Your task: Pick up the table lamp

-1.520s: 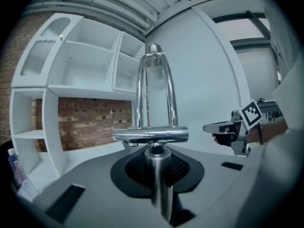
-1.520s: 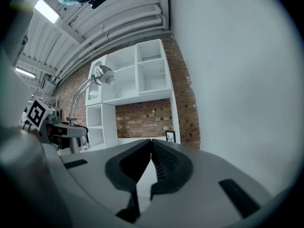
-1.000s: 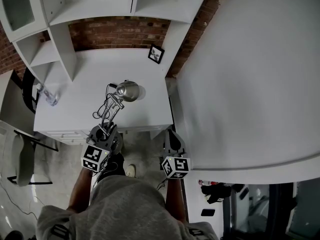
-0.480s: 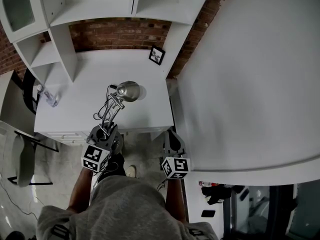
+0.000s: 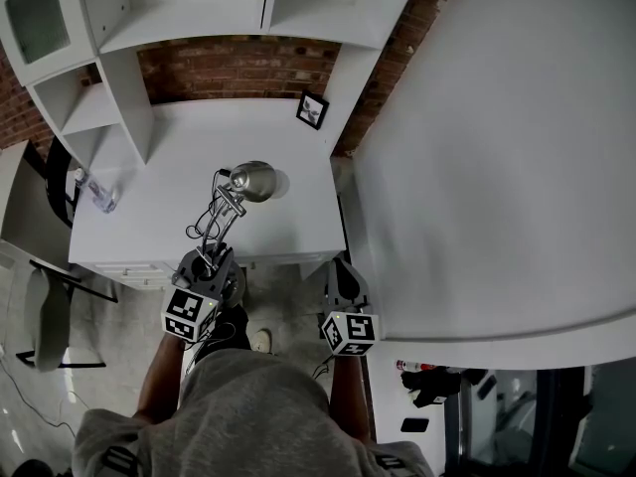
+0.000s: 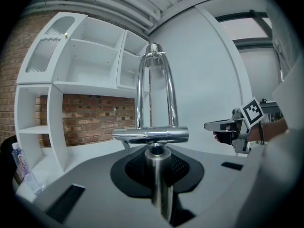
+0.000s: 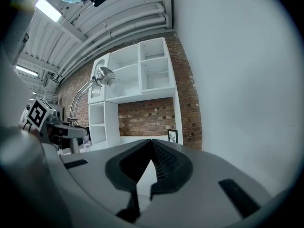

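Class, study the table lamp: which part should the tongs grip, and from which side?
The slim upright lower post of the table lamp, approached level from the person's side: it fits between the jaws, where the left tongs grip it.

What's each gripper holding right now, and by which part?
Left gripper grips the table lamp by its lower chrome post, under the crossbar; right gripper holds nothing.

Grey shirt (image 5: pixel 248 405), grey tongs (image 5: pixel 209 258) bearing black-and-white marker cubes (image 5: pixel 189 313)
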